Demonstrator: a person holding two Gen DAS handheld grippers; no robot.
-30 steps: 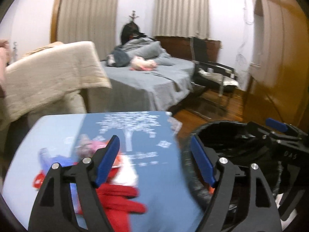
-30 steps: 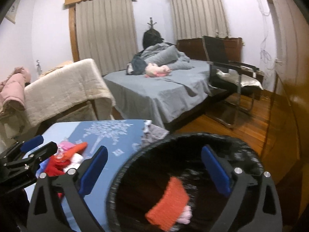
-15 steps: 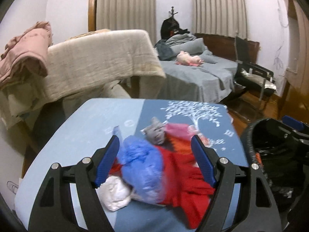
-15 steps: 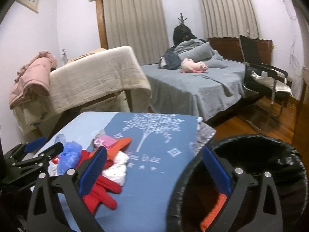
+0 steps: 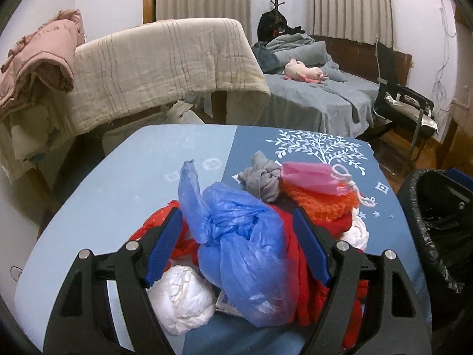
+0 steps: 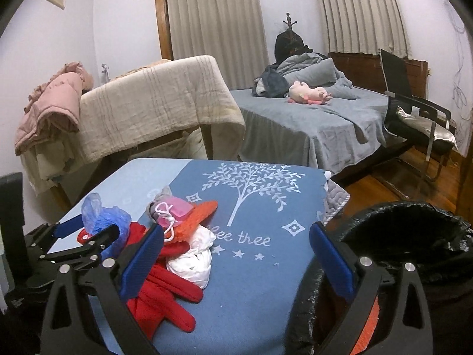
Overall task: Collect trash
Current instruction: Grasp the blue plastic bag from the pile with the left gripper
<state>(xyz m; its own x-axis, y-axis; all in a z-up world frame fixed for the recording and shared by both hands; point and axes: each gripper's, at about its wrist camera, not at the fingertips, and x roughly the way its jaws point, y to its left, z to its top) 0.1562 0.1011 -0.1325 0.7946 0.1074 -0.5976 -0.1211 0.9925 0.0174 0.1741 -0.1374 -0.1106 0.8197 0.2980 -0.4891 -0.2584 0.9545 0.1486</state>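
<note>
Left wrist view shows the blue plastic bag (image 5: pixel 236 245), knotted and crumpled, lying between the spread jaws of the left gripper (image 5: pixel 236 248); neither blue pad clearly presses it, so the jaws stand open around it. Under and beside the bag lie a red glove (image 5: pixel 307 266), a white crumpled wad (image 5: pixel 180 298) below the left pad, and beyond the fingertips a grey cloth knot (image 5: pixel 263 177), a pink face mask (image 5: pixel 310 176) and an orange knit piece (image 5: pixel 322 204). All rest on the blue table cover (image 5: pixel 124 195). Right of the jaws stands the black trash bin (image 5: pixel 425 236).

In the right wrist view the right gripper (image 6: pixel 236 257) is wide open and holds nothing, with the trash pile at its left pad and the bin's lined rim (image 6: pixel 414 224) by its right pad.
</note>
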